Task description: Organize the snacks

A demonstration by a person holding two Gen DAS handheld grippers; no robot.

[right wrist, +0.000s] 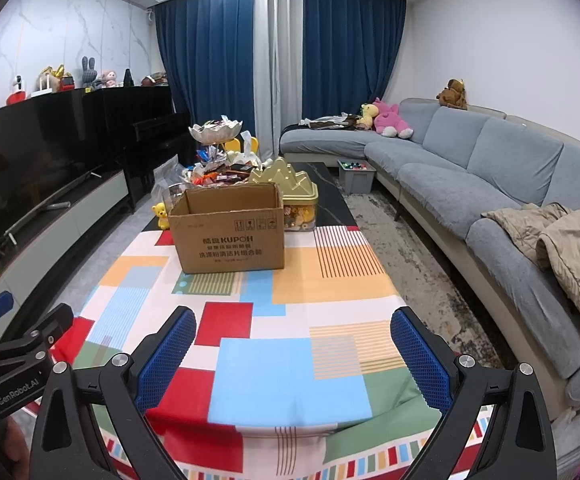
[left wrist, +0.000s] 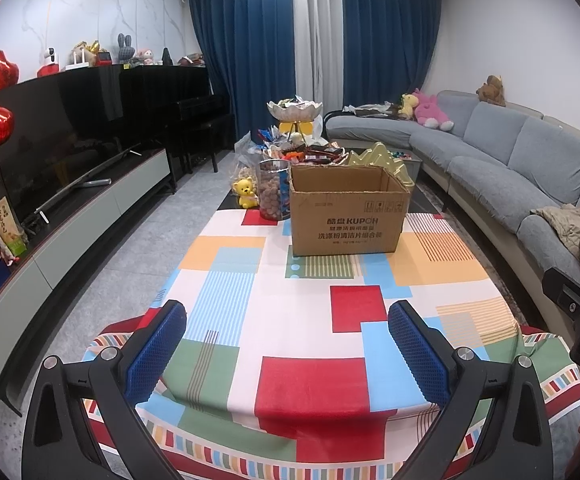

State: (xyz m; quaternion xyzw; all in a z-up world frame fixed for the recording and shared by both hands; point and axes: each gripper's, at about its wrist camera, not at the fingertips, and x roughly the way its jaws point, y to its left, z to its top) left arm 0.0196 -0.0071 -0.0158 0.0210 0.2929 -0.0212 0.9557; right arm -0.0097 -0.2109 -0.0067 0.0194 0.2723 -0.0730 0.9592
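Note:
An open brown cardboard box (left wrist: 348,210) (right wrist: 227,230) stands on the colourful checked tablecloth (left wrist: 302,312) (right wrist: 290,340). Behind it lies a heap of wrapped snacks (left wrist: 310,152) (right wrist: 217,174), a clear jar of brown snacks (left wrist: 271,190), a yellow bear figure (left wrist: 245,192) (right wrist: 161,214) and a gold mountain-lidded tin (right wrist: 296,196) (left wrist: 386,160). A two-tier dish (left wrist: 294,110) (right wrist: 214,130) holds more snacks. My left gripper (left wrist: 287,344) hovers open over the near table edge, nothing between its fingers. My right gripper (right wrist: 294,350) is open too, beside it, well short of the box.
A grey sectional sofa (right wrist: 490,168) runs along the right with plush toys (right wrist: 390,118) and a beige jacket (right wrist: 562,240). A TV (left wrist: 61,132) on a low cabinet lines the left wall. A grey bin (right wrist: 356,176) sits on the rug beyond the table.

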